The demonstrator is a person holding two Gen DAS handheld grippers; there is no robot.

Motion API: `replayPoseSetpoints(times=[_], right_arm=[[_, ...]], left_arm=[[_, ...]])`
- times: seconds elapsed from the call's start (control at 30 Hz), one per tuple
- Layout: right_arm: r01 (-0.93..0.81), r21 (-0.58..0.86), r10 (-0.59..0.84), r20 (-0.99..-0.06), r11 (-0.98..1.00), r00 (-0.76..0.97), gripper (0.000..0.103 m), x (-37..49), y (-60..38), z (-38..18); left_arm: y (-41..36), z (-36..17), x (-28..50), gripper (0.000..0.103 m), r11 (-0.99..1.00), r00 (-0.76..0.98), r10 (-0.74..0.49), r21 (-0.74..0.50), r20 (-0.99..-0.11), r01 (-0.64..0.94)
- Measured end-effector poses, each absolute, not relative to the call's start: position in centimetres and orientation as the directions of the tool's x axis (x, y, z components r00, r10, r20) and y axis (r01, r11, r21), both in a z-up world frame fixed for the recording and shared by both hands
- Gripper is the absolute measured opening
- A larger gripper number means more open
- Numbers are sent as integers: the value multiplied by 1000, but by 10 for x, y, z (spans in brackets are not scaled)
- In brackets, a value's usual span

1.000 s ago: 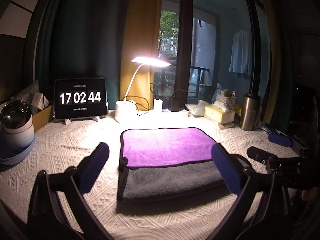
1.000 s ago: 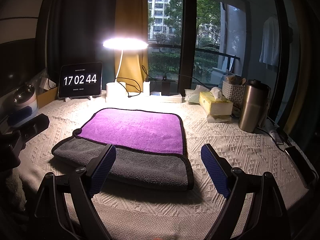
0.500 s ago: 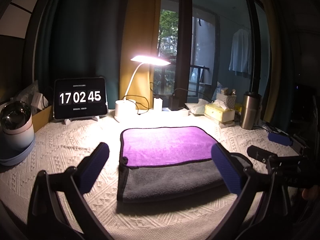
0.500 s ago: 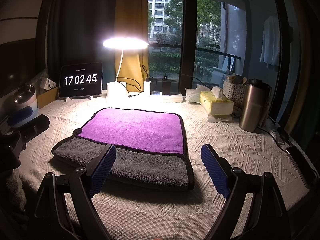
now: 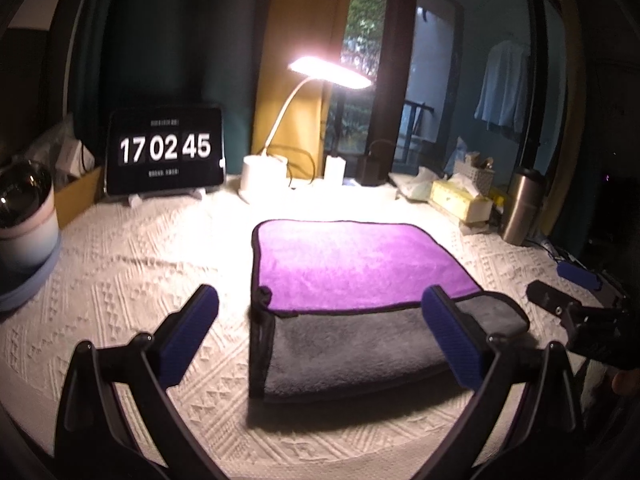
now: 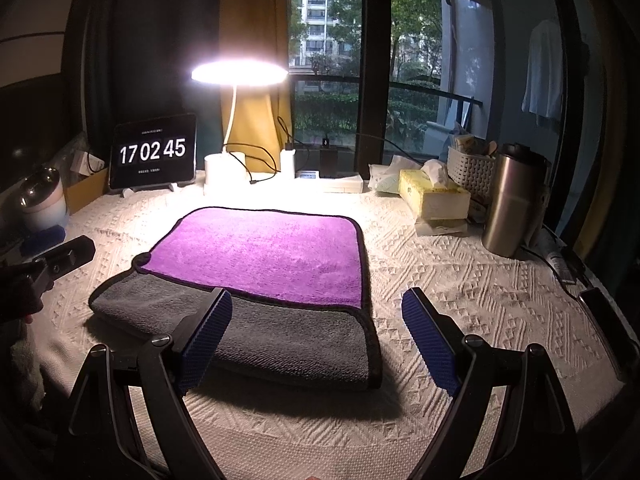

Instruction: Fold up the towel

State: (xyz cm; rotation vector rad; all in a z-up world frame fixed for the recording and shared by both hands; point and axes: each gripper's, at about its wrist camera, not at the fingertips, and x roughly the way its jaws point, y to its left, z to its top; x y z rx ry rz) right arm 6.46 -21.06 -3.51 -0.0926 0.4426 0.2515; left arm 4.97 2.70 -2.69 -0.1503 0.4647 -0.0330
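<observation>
Towel (image 5: 360, 268) lies folded mid-desk (image 5: 120, 280), purple face over grey. Left tongs (image 5: 320, 332) and right tongs (image 6: 316, 332) both released, gripping nothing.

Towel (image 6: 264, 276) before lamp (image 6: 224, 168), on tablecloth (image 6: 460, 292)

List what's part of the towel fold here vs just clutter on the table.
Job:
- purple-and-grey folded microfibre towel
- left gripper, jaws open, holding nothing
- right gripper, jaws open, holding nothing

Clutter:
- black tablet clock
- white desk lamp
- yellow tissue box
- steel tumbler
- white woven basket
</observation>
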Motion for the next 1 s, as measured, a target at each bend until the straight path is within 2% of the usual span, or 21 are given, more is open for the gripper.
replayPoseSetpoints(times=[0.23, 0.3, 0.33, 0.47, 0.5, 0.57, 0.63, 0.77, 0.93, 1.0], right_arm=[[-273, -22, 230, -475, 962, 849, 83, 81, -216, -42], [-274, -14, 231, -495, 962, 837, 82, 87, -217, -45], [-273, -12, 230, -504, 962, 832, 81, 90, -218, -47], [-271, -4, 228, -532, 963, 816, 77, 99, -221, -53], [-272, 0, 229, -537, 962, 812, 76, 101, -222, -54], [-271, 13, 233, -554, 962, 799, 72, 106, -224, -57], [-271, 26, 236, -574, 962, 784, 67, 112, -227, -61], [-259, 49, 235, -604, 965, 761, 64, 122, -234, -67], [-240, 90, 240, -649, 967, 722, 50, 136, -241, -74], [-238, 96, 240, -661, 967, 711, 49, 139, -242, -77]], left_arm=[[38, -41, 74, 101, 980, 840, -94, -199, -534, -16], [40, -44, 81, 97, 979, 825, -103, -204, -556, -16], [40, -46, 83, 92, 979, 818, -106, -202, -566, -13], [40, -53, 94, 87, 981, 793, -105, -191, -600, -15], [40, -56, 96, 85, 981, 786, -107, -192, -609, -15], [42, -60, 100, 70, 978, 771, -121, -207, -626, -15], [43, -63, 105, 63, 977, 756, -122, -210, -643, -21], [43, -68, 109, 50, 979, 737, -103, -201, -668, -45], [43, -74, 114, 40, 980, 706, -92, -188, -702, -59], [44, -77, 116, 36, 980, 696, -88, -186, -712, -66]])
